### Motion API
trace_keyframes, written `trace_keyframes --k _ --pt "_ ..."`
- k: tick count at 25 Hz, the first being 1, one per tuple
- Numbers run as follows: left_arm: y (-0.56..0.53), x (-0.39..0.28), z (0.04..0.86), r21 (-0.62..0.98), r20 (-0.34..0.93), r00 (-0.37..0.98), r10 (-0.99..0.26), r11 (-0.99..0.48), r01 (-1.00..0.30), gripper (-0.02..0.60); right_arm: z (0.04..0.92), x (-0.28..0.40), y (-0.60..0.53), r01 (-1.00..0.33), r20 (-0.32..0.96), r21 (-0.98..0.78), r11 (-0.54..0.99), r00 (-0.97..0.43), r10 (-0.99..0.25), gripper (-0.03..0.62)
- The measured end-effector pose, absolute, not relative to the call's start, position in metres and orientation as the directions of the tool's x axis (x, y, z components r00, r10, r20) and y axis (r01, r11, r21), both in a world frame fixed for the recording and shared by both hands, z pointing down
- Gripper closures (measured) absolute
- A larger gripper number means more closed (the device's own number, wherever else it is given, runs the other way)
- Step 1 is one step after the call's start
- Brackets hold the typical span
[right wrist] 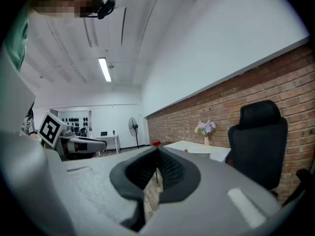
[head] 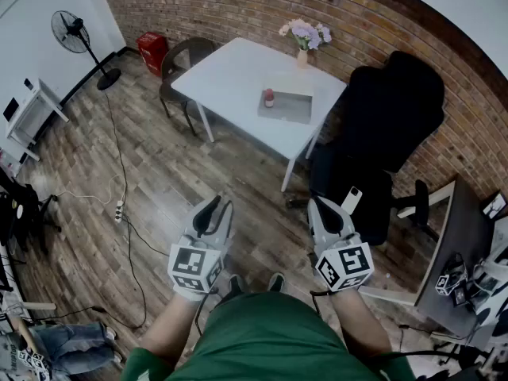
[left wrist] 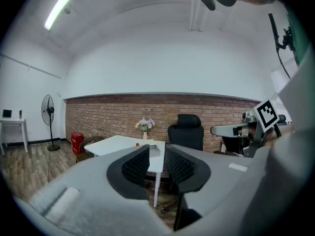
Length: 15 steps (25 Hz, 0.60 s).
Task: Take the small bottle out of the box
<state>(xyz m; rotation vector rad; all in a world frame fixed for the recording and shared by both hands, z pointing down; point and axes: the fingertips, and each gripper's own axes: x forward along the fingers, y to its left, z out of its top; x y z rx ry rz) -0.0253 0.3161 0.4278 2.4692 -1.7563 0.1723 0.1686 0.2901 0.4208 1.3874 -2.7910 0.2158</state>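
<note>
Hovering low in frame, the left gripper (head: 216,206) held its jaws slightly apart, the right gripper (head: 324,207) was closed, empty; the bottle (head: 269,98) stood in the box (head: 292,106) at upper centre

Brick wall (head: 238,6) running across far side. White table (head: 230,78) standing well ahead of left tongs (head: 219,206). Black office chair (head: 381,125) sitting just ahead of right tongs (head: 324,206). Wood-plank floor (head: 159,181) lying beneath both. Pedestal fan (head: 75,34) standing far left. Ceiling strip light (left wrist: 59,9) glowing overhead.
</note>
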Motion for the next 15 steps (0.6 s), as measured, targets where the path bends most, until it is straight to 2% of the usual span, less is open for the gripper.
trace_keyframes --k 9,15 --pt "0.315 0.000 0.434 0.045 0.164 0.283 -0.945 -0.279 -0.959 0.479 0.442 0.196 0.280 -0.779 0.111 -0.192 0.597 -0.621 -0.776 0.591" --pt "0.305 -0.009 0.449 0.053 0.199 0.258 -0.945 -0.253 -0.966 0.479 0.457 0.196 0.264 -0.781 0.141 -0.209 0.588 -0.619 -0.772 0.591"
